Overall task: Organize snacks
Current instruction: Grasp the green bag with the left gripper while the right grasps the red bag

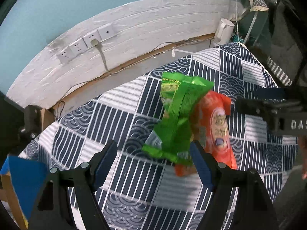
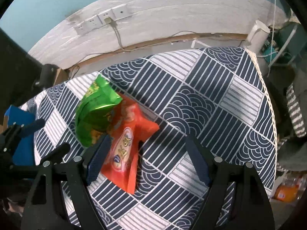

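A green snack bag [image 1: 176,115] lies on the patterned tablecloth [image 1: 119,118], overlapping an orange snack bag [image 1: 214,126] on its right. My left gripper [image 1: 153,163] is open and empty, just short of the green bag's near end. In the right wrist view the green bag [image 2: 96,111] rests partly on the orange bag [image 2: 124,145]. My right gripper [image 2: 147,159] is open and empty, its left finger beside the orange bag's near left edge. The right gripper also shows at the right edge of the left wrist view [image 1: 272,111].
The table [image 2: 211,99] stands against a white wall with sockets [image 2: 103,21] and a plugged cable. A white kettle [image 2: 257,34] stands past the far right corner. A blue box [image 1: 25,180] sits at the table's left. Orange bottles [image 2: 287,189] stand on the floor at right.
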The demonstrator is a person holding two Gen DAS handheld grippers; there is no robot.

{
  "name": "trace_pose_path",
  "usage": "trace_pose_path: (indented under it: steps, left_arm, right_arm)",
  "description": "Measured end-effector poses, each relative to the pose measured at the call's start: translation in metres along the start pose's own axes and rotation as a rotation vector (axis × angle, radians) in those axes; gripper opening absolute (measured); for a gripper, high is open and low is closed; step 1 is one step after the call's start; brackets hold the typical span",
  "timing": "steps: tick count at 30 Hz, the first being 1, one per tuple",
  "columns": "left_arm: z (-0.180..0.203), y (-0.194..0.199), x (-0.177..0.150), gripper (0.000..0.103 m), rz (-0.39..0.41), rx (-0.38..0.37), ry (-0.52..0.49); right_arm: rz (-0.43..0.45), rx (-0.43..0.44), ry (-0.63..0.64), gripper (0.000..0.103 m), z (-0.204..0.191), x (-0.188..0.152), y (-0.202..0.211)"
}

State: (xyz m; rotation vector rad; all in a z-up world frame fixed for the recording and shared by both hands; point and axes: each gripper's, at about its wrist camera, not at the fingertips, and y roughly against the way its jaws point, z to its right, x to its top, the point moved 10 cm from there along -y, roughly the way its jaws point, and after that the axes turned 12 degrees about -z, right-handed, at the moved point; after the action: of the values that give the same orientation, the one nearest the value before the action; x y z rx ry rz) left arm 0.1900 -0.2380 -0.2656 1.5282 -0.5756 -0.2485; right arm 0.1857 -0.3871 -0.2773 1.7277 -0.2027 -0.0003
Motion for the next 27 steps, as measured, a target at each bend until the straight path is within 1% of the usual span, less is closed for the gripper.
trace_pose_path:
  steps: [8,13,15,17,18,19,20,22,24,27]
  left_arm:
    - [0.005,-0.018,0.02,0.079,0.006,-0.035,0.011]
    - [0.009,-0.024,0.032,0.079,0.013,-0.05,0.023]
    - [0.012,-0.027,0.034,0.079,0.011,-0.072,0.026]
    - [0.013,-0.03,0.035,0.069,0.006,-0.088,0.026]
    - [0.014,-0.031,0.035,0.05,0.003,-0.11,0.024]
    - [0.014,-0.033,0.034,0.036,-0.006,-0.124,0.025]
    - [0.012,-0.034,0.033,0.035,-0.016,-0.131,0.032]
    - [0.008,-0.031,0.031,0.032,-0.007,-0.142,0.049]
    - [-0.002,-0.027,0.026,0.032,0.004,-0.138,0.066]
    - [-0.017,-0.022,0.018,0.032,0.009,-0.138,0.085]
  right_arm:
    - [-0.018,-0.035,-0.01,0.079,0.009,-0.002,-0.01]
    - [-0.025,-0.024,-0.042,0.079,0.013,-0.009,-0.013]
    - [-0.031,-0.022,-0.04,0.079,0.011,-0.011,-0.014]
    - [-0.034,-0.025,-0.033,0.079,0.009,-0.012,-0.015]
    - [-0.037,-0.024,-0.031,0.079,0.007,-0.012,-0.016]
    - [-0.039,-0.021,-0.03,0.079,0.006,-0.011,-0.017]
    - [-0.043,-0.015,-0.031,0.079,0.004,-0.012,-0.018]
    - [-0.053,0.001,-0.032,0.079,-0.001,-0.012,-0.022]
    - [-0.06,0.013,-0.039,0.08,-0.007,-0.012,-0.026]
    - [-0.076,0.055,-0.065,0.081,-0.018,-0.013,-0.034]
